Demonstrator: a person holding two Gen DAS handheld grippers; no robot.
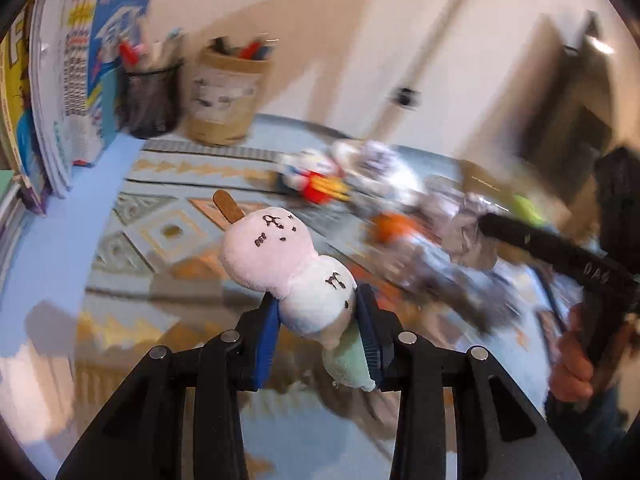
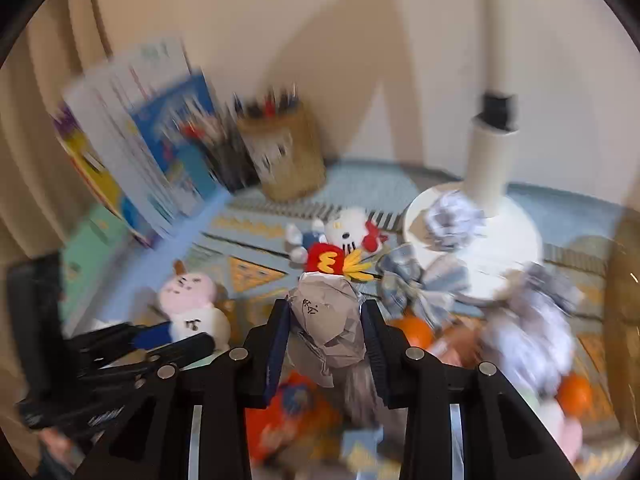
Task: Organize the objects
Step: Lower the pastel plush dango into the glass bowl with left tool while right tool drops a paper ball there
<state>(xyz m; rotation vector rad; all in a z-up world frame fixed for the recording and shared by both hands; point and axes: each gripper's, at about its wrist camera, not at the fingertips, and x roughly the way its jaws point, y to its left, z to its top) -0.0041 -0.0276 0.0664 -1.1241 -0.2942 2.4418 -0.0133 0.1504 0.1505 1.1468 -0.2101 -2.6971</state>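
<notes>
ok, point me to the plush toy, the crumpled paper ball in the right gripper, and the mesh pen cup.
plush toy (image 1: 266,248): left wrist view, on its pink head.
crumpled paper ball (image 2: 326,320): right wrist view, on its grey front, between the pads.
mesh pen cup (image 1: 150,100): left wrist view, on its black mesh wall.

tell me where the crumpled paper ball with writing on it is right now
The crumpled paper ball sits clamped in the right tool, centre of the right wrist view, just in front of the Hello Kitty plush, above the patterned mat.
</notes>
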